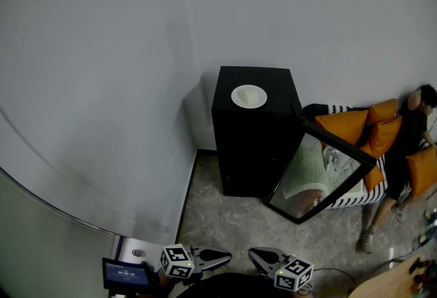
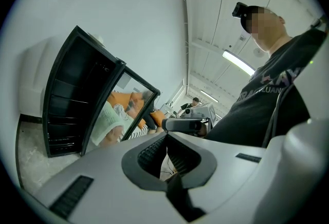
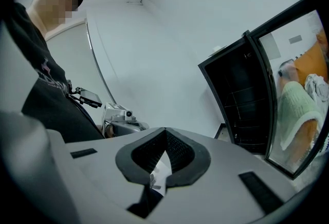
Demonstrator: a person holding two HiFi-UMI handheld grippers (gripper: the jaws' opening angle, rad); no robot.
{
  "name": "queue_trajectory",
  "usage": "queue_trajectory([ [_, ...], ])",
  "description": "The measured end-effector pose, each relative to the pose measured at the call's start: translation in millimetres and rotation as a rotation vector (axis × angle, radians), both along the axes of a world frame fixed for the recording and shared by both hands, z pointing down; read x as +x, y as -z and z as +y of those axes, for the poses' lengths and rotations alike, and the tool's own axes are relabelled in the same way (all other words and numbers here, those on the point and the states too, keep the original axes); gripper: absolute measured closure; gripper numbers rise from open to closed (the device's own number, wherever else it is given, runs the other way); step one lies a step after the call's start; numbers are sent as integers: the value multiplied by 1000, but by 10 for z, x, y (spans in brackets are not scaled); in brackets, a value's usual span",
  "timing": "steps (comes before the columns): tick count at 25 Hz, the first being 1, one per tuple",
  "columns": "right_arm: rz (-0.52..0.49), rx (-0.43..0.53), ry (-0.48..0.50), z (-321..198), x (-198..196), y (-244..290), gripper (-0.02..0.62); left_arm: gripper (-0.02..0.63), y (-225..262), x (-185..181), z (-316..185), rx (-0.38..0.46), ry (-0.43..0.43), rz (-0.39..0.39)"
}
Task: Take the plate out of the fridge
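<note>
A white plate (image 1: pixel 248 96) lies on top of a small black fridge (image 1: pixel 252 132) that stands against the wall. The fridge's glass door (image 1: pixel 321 170) hangs open to the right, and the dark shelves inside (image 2: pixel 69 105) look bare. Both grippers are low at the front, far from the fridge, with their tips facing each other. My left gripper (image 1: pixel 227 260) is shut with nothing in it, its jaws meeting at the tip (image 2: pixel 165 135). My right gripper (image 1: pixel 252 255) is shut and empty too (image 3: pixel 165 130). Each gripper view shows the other gripper and the open fridge beyond it.
A striped sofa with orange cushions (image 1: pixel 355 127) stands right of the fridge, and a person (image 1: pixel 410 136) sits on it. A wooden table corner (image 1: pixel 396 283) is at the bottom right. A small screen (image 1: pixel 126 273) sits by my left gripper. Stone floor (image 1: pixel 225 221) lies before the fridge.
</note>
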State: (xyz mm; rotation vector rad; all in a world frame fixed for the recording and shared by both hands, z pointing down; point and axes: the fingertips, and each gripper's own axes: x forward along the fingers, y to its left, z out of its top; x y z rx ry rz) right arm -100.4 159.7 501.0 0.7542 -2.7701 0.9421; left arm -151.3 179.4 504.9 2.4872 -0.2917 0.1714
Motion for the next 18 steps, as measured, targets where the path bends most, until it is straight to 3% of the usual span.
queue_trajectory([
  [18,10,7,-19,25,76,29,591,600,81,78,21,1,-13,12],
])
